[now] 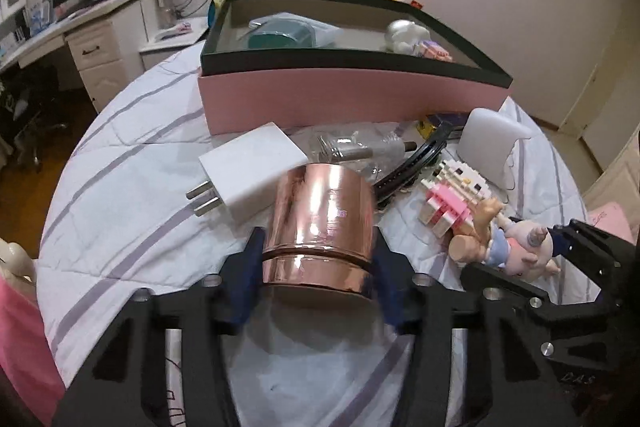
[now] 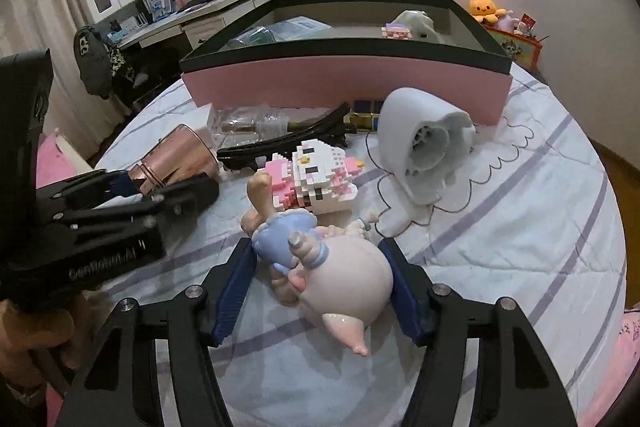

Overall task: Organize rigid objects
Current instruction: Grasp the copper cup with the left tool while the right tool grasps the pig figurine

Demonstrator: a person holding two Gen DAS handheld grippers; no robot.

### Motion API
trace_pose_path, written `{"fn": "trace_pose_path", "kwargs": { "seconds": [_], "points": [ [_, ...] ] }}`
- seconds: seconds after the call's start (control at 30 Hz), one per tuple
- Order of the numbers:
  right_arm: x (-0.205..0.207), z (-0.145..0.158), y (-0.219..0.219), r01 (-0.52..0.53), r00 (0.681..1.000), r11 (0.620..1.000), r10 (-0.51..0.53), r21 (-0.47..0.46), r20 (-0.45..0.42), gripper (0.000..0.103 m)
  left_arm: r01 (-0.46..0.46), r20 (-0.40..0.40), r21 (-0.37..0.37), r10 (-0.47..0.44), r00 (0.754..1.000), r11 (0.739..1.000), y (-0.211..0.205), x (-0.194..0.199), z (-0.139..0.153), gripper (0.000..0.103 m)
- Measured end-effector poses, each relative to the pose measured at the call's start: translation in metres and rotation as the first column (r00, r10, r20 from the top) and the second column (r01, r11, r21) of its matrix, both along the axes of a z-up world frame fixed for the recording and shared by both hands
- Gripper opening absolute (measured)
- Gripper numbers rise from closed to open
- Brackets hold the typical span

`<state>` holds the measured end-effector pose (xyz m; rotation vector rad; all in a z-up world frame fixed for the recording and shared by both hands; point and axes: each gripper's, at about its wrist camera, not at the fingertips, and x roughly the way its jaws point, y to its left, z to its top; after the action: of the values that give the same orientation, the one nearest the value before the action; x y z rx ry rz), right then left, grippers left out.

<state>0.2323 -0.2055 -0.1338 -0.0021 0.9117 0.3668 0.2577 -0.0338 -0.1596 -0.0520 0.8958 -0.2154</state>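
Note:
My left gripper (image 1: 318, 259) is shut on a shiny rose-gold tin (image 1: 320, 227), held just above the striped bed cover; the tin also shows in the right wrist view (image 2: 176, 157). My right gripper (image 2: 320, 267) straddles a pink and blue doll figurine (image 2: 332, 267) lying on the bed; its blue pads (image 2: 236, 283) stand on either side, with small gaps. The figurine also shows in the left wrist view (image 1: 508, 247). A pink box with a dark rim (image 1: 352, 99) stands behind, holding a teal item and small toys.
On the bed lie a white plug adapter (image 1: 248, 171), a clear plastic packet (image 1: 352, 147), a black curved clip (image 2: 288, 143), a pink-white block figure (image 2: 316, 175) and a white fan-like device (image 2: 424, 147). A desk with a monitor stands at the far left.

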Motion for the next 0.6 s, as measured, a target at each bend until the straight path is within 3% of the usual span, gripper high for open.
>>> {"fn": "trace_pose_path", "kwargs": {
  "seconds": [0.33,0.6],
  "points": [
    [-0.018,0.011,-0.018,0.007,1.000,0.999,-0.007,0.052,-0.014,0.064,-0.027,0.003,-0.047,0.027,1.000,0.999,0.015,-0.025,0.010,0.048],
    [-0.009,0.047,-0.021,-0.016,0.998,0.996,0.011,0.089,0.057,0.064,-0.023,0.070,-0.053,0.027,0.997,0.998,0.022,-0.024,0.043,0.048]
  ]
}}
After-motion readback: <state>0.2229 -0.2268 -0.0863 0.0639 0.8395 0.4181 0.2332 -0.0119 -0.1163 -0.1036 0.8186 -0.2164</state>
